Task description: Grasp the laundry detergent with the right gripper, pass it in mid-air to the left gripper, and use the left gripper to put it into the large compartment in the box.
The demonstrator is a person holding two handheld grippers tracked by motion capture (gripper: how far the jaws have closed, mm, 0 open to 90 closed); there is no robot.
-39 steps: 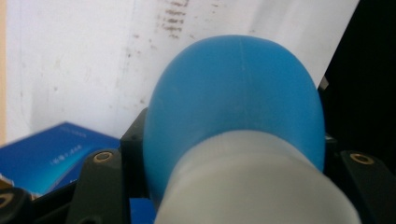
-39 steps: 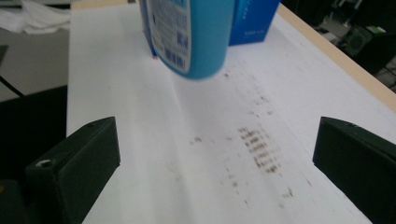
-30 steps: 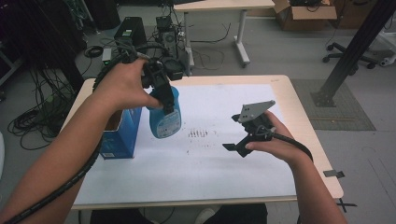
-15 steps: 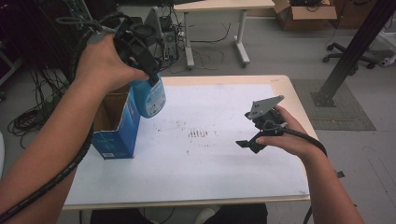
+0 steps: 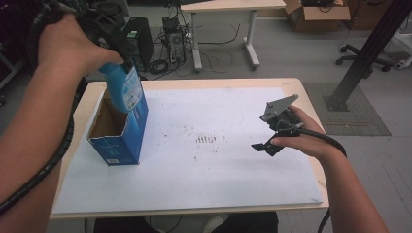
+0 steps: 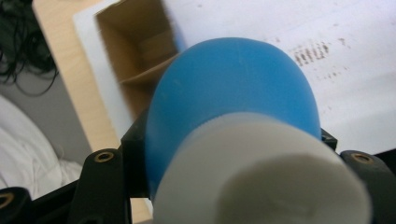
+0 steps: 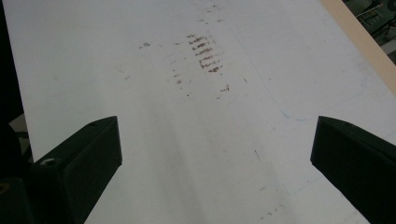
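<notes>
My left gripper (image 5: 118, 57) is raised at the table's left and shut on a blue bottle (image 5: 124, 91) with a printed label. The bottle hangs cap-up, and its lower end is at the open top of a blue cardboard box (image 5: 118, 137) standing on the white sheet. In the left gripper view the bottle (image 6: 233, 102) and its white cap (image 6: 261, 182) are very close between the black jaws, with the box's brown inside (image 6: 135, 56) beyond. My right gripper (image 5: 266, 143) hovers low over the sheet at the right. It is open, and the right gripper view has nothing between the fingers (image 7: 84, 154).
A white sheet (image 5: 233, 184) covers most of the wooden table (image 5: 311, 102). Brown smudges (image 7: 205, 51) mark the sheet's middle. Beyond the table stand a desk (image 5: 223, 9), cables, a cardboard carton (image 5: 318, 9), an office chair (image 5: 359, 53) and a slanting black post (image 5: 369, 53).
The left gripper has lifted the blue bottle up and leftward, from in front of the box to above its open top. The right gripper has barely moved.
</notes>
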